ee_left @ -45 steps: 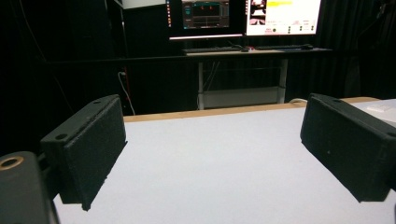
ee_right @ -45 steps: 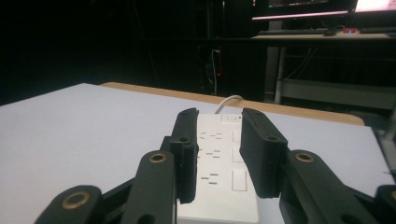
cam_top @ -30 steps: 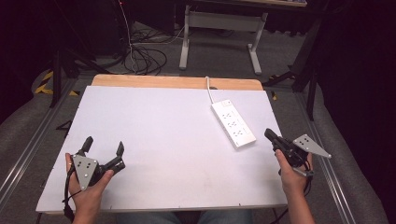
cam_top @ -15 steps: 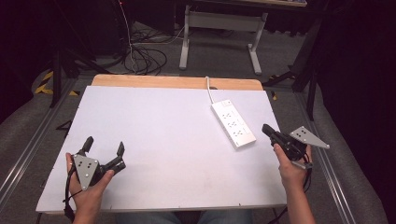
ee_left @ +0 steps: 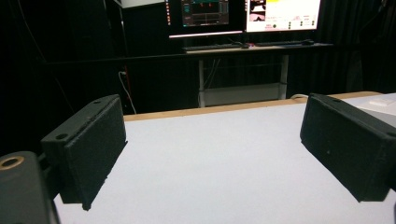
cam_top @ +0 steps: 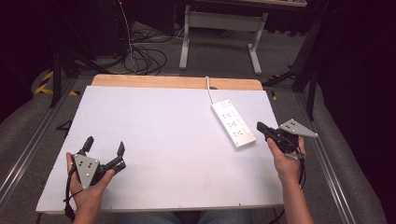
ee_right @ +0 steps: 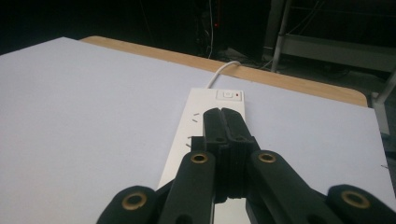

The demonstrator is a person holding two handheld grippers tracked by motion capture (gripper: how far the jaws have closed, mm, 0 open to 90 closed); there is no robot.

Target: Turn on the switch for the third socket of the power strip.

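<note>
A white power strip (cam_top: pixel 233 123) lies on the white table (cam_top: pixel 163 130) at the right, its cord running off the far edge. My right gripper (cam_top: pixel 259 126) is shut with nothing in it, its tips just right of the strip's near end. In the right gripper view the closed jaws (ee_right: pixel 222 113) point along the power strip (ee_right: pixel 205 116) toward its switch (ee_right: pixel 228 94) and red light. My left gripper (cam_top: pixel 104 144) rests at the table's near left, jaws spread wide and empty. The left gripper view has both pads (ee_left: pixel 93 140) far apart over bare tabletop.
A wooden strip (cam_top: pixel 177 81) borders the table's far edge. Beyond it are a desk frame (cam_top: pixel 219 32), floor cables (cam_top: pixel 140 56) and monitors (ee_left: pixel 243 14). Metal rails (cam_top: pixel 327 154) run along both sides of the table.
My right gripper has moved left and slightly up, closer to the power strip's near end. The left gripper has stayed where it was.
</note>
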